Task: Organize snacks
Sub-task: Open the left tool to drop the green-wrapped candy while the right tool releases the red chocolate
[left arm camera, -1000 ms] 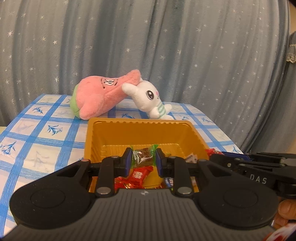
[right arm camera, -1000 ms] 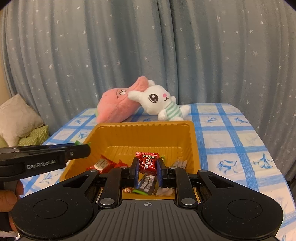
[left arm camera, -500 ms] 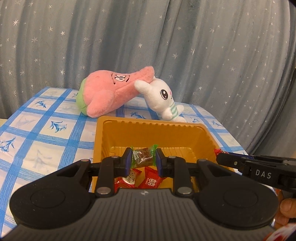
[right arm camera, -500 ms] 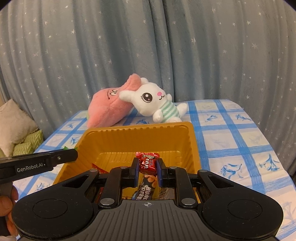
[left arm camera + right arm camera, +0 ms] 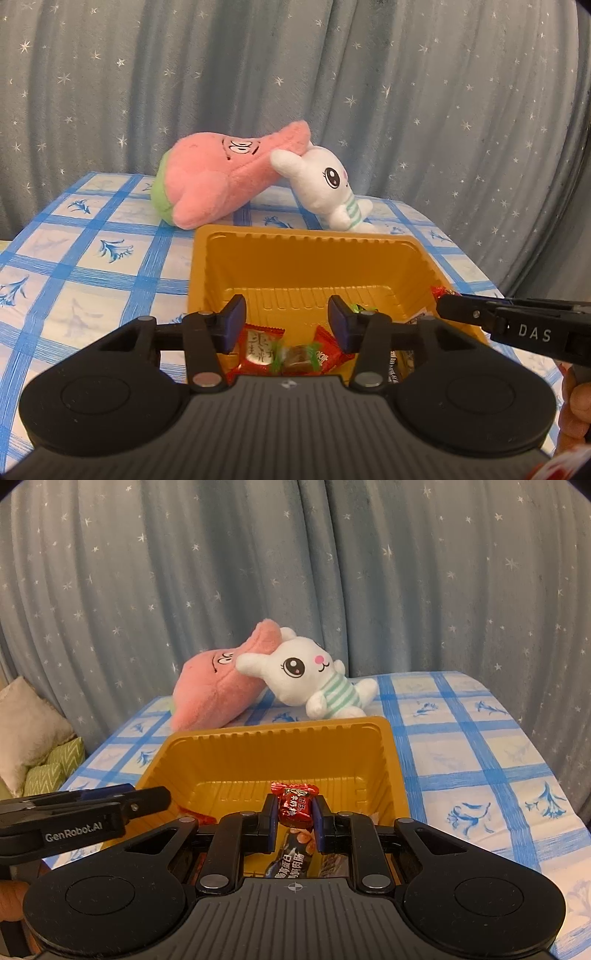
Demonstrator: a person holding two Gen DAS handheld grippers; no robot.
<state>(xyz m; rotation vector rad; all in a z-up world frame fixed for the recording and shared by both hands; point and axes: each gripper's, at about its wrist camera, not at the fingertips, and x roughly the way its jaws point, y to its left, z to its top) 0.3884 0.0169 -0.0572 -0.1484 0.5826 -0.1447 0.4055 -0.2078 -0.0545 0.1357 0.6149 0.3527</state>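
Observation:
An orange plastic tray (image 5: 310,258) sits on the checked table and also shows in the right wrist view (image 5: 280,753). My left gripper (image 5: 286,321) is open and empty over the tray's near end. Below it a brown candy with green twisted ends (image 5: 295,356) lies on red snack packets (image 5: 258,347). My right gripper (image 5: 294,812) is shut on a red wrapped candy (image 5: 294,803), held over the tray's near end above a dark snack bar (image 5: 291,856). The right gripper also shows in the left wrist view (image 5: 517,325).
A pink plush (image 5: 218,181) and a white bunny plush (image 5: 325,184) lie behind the tray against a grey starred curtain. The blue checked tablecloth (image 5: 480,760) extends to both sides. Cushions (image 5: 33,738) sit off the table's left edge.
My left gripper has opened and the green-ended candy has dropped into the tray. My right gripper still holds the red candy and has edged forward over the tray.

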